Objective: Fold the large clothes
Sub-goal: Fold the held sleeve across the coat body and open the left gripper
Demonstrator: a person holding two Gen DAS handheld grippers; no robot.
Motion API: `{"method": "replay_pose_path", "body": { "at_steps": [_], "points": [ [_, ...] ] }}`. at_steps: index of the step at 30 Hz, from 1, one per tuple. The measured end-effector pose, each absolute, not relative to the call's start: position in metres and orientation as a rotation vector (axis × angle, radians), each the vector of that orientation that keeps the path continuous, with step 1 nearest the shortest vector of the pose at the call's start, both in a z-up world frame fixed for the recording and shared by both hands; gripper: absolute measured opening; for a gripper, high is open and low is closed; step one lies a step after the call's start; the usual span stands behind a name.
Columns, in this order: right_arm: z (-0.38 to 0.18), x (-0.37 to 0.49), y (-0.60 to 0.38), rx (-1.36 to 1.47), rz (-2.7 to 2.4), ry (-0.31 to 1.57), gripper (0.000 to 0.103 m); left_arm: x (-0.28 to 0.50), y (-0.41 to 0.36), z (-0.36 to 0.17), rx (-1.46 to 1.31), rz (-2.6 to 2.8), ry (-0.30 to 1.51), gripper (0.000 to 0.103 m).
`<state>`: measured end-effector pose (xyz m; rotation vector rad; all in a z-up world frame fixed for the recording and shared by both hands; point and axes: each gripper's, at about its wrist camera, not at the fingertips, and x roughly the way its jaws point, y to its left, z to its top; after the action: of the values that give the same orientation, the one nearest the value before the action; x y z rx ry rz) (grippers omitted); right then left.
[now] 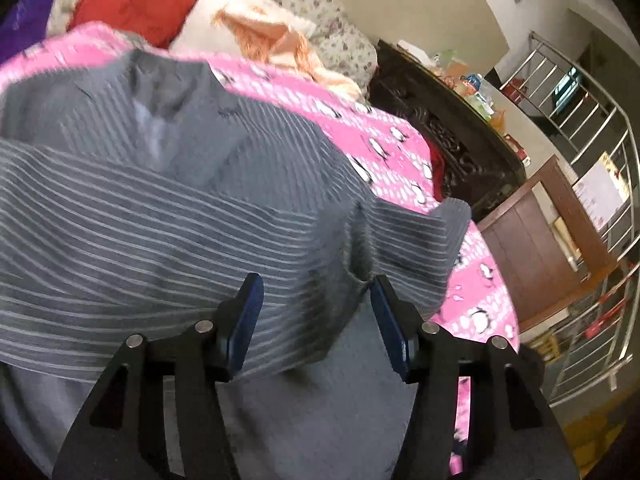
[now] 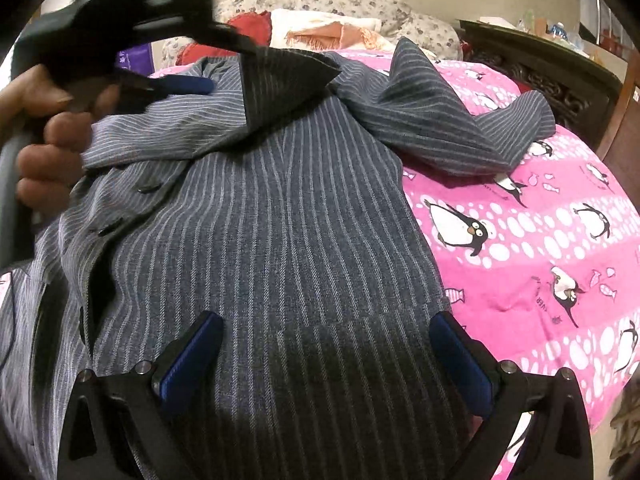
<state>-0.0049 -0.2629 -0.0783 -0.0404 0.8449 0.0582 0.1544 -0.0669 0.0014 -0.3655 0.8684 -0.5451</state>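
Note:
A grey pinstriped suit jacket (image 2: 280, 200) lies spread on a pink penguin-print bedsheet (image 2: 540, 240). One sleeve (image 2: 460, 120) lies out to the far right. My right gripper (image 2: 326, 324) is open, low over the jacket's near part, holding nothing. My left gripper (image 1: 316, 284) is open, with a fold of the striped jacket (image 1: 160, 220) lying between and beyond its fingers. The left gripper also shows in the right wrist view (image 2: 224, 64) at the upper left, held by a hand, over the jacket's lapel, with the cloth edge by its upper finger.
Pillows and folded cloth, red (image 1: 136, 4), white and orange (image 1: 272, 40), lie at the bed's head. A dark carved headboard or cabinet (image 1: 448, 136) with clutter stands to the right. A wooden cabinet (image 1: 536, 240) and a metal railing (image 1: 592, 128) stand beyond.

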Motion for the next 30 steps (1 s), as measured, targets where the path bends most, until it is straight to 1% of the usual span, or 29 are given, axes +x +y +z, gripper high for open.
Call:
{"method": "replay_pose_path", "body": {
  "at_steps": [7, 9, 11, 12, 14, 18, 23, 27, 30],
  "points": [
    [-0.077, -0.008, -0.261, -0.039, 0.050, 0.846, 0.103, 0.151, 0.037, -0.003, -0.402, -0.306, 0.794, 0.055],
    [-0.078, -0.007, -0.262, -0.033, 0.050, 0.853, 0.103, 0.154, 0.068, -0.018, -0.381, -0.148, 0.803, 0.055],
    [-0.078, -0.006, -0.263, -0.026, 0.046, 0.859, 0.103, 0.157, 0.093, -0.048, -0.420, -0.043, 0.879, 0.054],
    [-0.078, -0.006, -0.263, -0.027, 0.044, 0.860, 0.103, 0.157, 0.100, -0.062, -0.444, -0.023, 0.906, 0.051],
    [-0.077, -0.007, -0.262, -0.024, 0.042, 0.863, 0.103, 0.145, 0.100, -0.069, -0.420, -0.047, 0.824, 0.051],
    [-0.077, -0.007, -0.264, -0.016, 0.044, 0.867, 0.103, 0.137, 0.091, -0.067, -0.386, -0.027, 0.797, 0.052],
    [-0.077, -0.008, -0.263, -0.021, 0.040, 0.860, 0.103, 0.128, 0.099, -0.048, -0.410, 0.085, 0.689, 0.051],
    [-0.078, -0.009, -0.262, -0.025, 0.034, 0.850, 0.103, 0.171, 0.105, -0.028, -0.386, 0.087, 0.694, 0.052],
    [-0.078, -0.011, -0.261, -0.026, 0.032, 0.847, 0.103, 0.199, 0.111, -0.044, -0.267, 0.209, 0.827, 0.052]
  ]
}}
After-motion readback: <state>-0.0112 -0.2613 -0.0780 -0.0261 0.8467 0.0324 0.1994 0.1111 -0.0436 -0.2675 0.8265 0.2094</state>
